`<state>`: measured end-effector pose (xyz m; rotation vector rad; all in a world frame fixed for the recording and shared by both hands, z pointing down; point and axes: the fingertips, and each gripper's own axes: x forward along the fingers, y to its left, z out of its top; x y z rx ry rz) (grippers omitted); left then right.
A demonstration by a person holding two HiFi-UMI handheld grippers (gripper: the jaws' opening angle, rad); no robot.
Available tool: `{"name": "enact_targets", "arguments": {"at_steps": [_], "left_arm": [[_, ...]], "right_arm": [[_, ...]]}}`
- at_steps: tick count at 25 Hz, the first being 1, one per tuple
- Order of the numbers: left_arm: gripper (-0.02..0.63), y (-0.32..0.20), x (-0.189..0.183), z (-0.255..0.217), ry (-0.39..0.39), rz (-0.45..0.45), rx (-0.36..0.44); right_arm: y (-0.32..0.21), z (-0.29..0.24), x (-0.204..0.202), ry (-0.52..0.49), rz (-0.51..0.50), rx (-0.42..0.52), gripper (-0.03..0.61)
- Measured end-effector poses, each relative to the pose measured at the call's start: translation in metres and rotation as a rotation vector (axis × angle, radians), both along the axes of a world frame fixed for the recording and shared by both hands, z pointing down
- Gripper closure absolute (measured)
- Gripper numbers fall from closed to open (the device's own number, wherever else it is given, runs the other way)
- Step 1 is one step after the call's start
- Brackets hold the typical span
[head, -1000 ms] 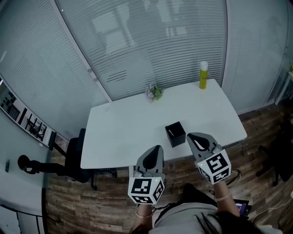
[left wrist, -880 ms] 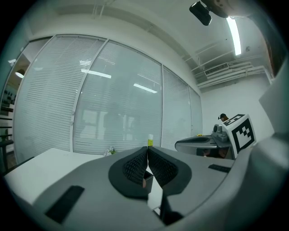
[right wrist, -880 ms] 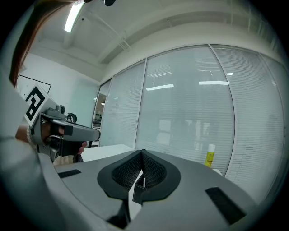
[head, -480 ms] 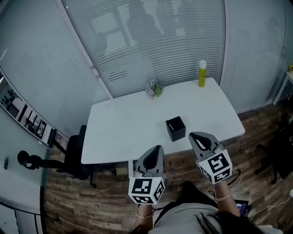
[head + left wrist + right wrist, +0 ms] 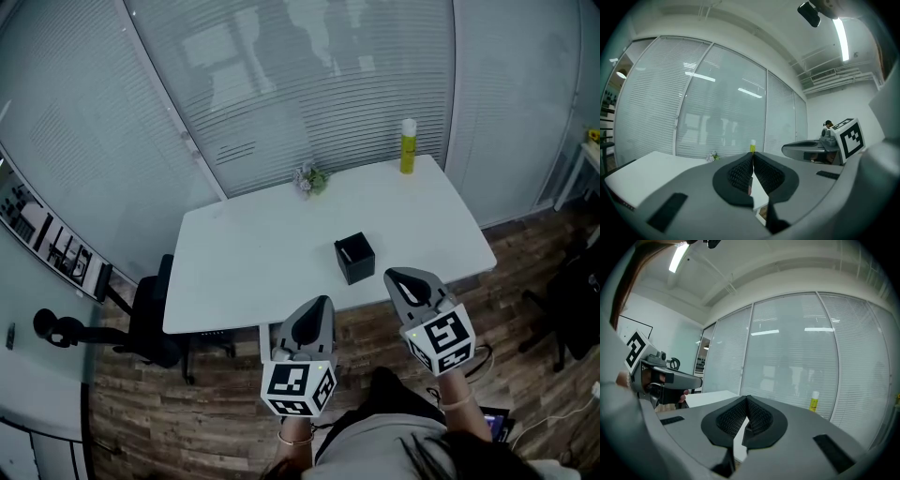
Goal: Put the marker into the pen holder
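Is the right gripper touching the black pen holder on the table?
Apart. The head view shows bare table between the right gripper and the pen holder; the right gripper view shows its jaws shut on nothing.

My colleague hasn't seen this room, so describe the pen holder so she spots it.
Find the white table by the glass wall. Near its front edge stands the pen holder, a small black box; the yellow bottle and plant sit at the far edge.

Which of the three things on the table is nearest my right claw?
The black pen holder, near the table's front edge, just ahead of the right claw. The yellow bottle and the small plant stand along the far edge.
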<state>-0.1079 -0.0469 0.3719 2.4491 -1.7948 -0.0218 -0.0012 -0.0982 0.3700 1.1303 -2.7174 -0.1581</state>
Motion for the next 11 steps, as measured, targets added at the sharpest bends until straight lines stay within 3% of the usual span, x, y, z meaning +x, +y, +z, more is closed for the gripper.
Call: {"name": "enact_targets", "arguments": {"at_steps": [11], "left_arm": [[0.592, -0.021, 0.011, 0.001, 0.005, 0.018, -0.011]], "right_arm": [[-0.017, 0.003, 0.004, 0.009, -0.017, -0.014, 0.552]]}}
